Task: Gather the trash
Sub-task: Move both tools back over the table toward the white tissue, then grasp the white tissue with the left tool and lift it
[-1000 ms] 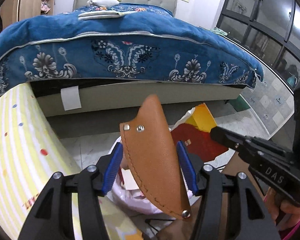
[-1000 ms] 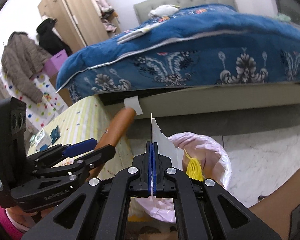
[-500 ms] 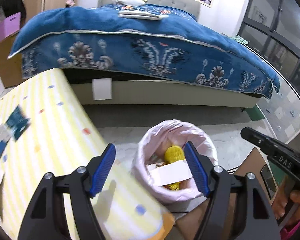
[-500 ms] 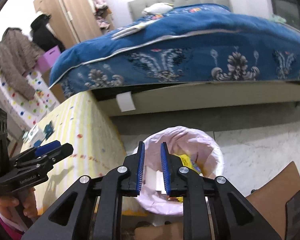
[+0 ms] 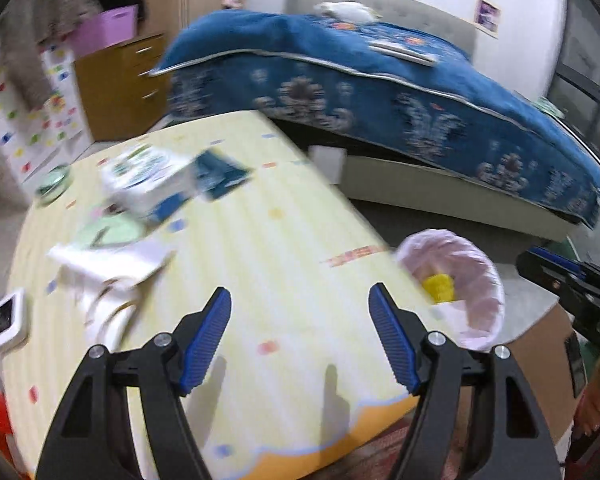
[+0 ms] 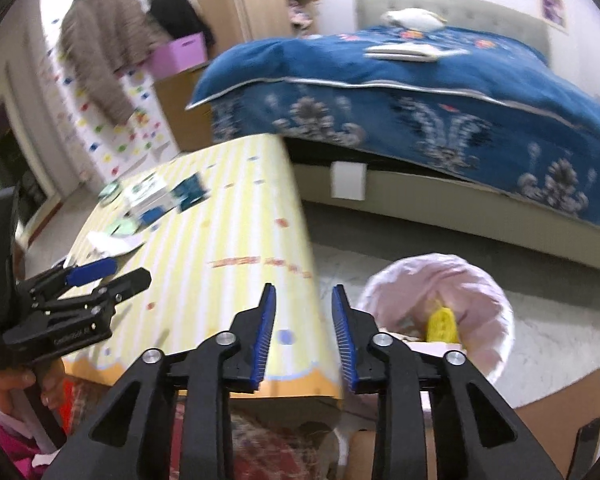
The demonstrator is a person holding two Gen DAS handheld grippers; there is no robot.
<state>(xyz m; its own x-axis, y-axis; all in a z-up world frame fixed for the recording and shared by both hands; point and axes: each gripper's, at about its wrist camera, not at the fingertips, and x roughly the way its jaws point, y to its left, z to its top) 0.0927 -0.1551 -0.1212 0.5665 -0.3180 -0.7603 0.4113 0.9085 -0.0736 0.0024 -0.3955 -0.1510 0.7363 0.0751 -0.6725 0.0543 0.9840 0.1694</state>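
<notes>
Both of my views are evenly lit by soft indoor light from above, bright enough for clear colour. Motion blur smears most of the room: the blue bed cover [image 5: 400, 92], the papers [image 5: 112, 256] on my bench [image 5: 284, 248] and the hanging coat [image 6: 100, 52] all look streaked. The fingers of my left hand-held gripper [image 5: 300, 336] stay sharp and cast two soft shadows on the bench. Fisheye distortion bows the bed and walls, and the corners fall to black.
</notes>
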